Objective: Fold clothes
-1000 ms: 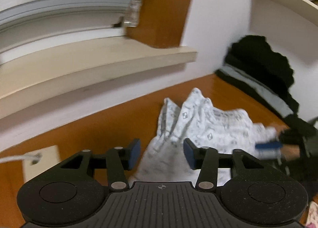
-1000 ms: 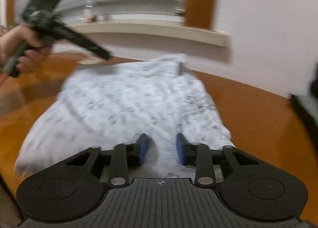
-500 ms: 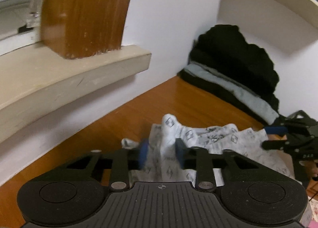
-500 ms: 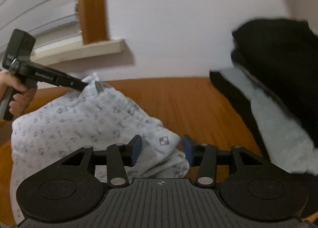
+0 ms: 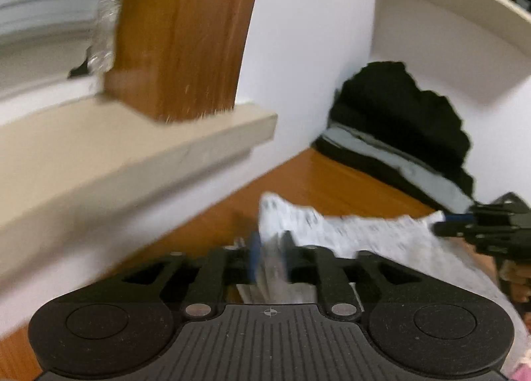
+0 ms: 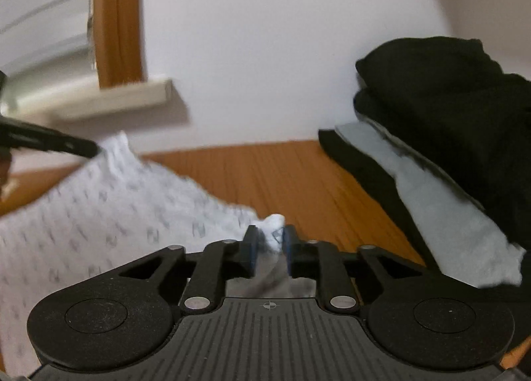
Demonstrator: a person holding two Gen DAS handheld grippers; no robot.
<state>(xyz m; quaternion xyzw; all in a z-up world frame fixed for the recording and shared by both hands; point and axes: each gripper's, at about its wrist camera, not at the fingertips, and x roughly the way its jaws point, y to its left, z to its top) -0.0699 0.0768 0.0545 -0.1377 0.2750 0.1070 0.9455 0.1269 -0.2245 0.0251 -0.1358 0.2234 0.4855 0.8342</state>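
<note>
My left tongs [image 5: 269,260] are opening with a corner of the patterned garment [image 5: 365,231] still between them, while my right tongs [image 6: 268,248] are closing on the opposite corner. The garment hangs stretched between both, low in each frame above the wooden surface [image 6: 282,168], so I judge it's being spread flat for a fold. Folded dark clothes [image 6: 448,99] are stacked at right.

White patterned garment [image 6: 99,215] stretched above wooden floor

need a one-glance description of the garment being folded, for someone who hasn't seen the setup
On the orange wood floor under the window sill, left of the dark clothes pile by the wall. It is the white cloth, printed all over with small grey marks; the pile's clothes are plain black and grey.
</note>
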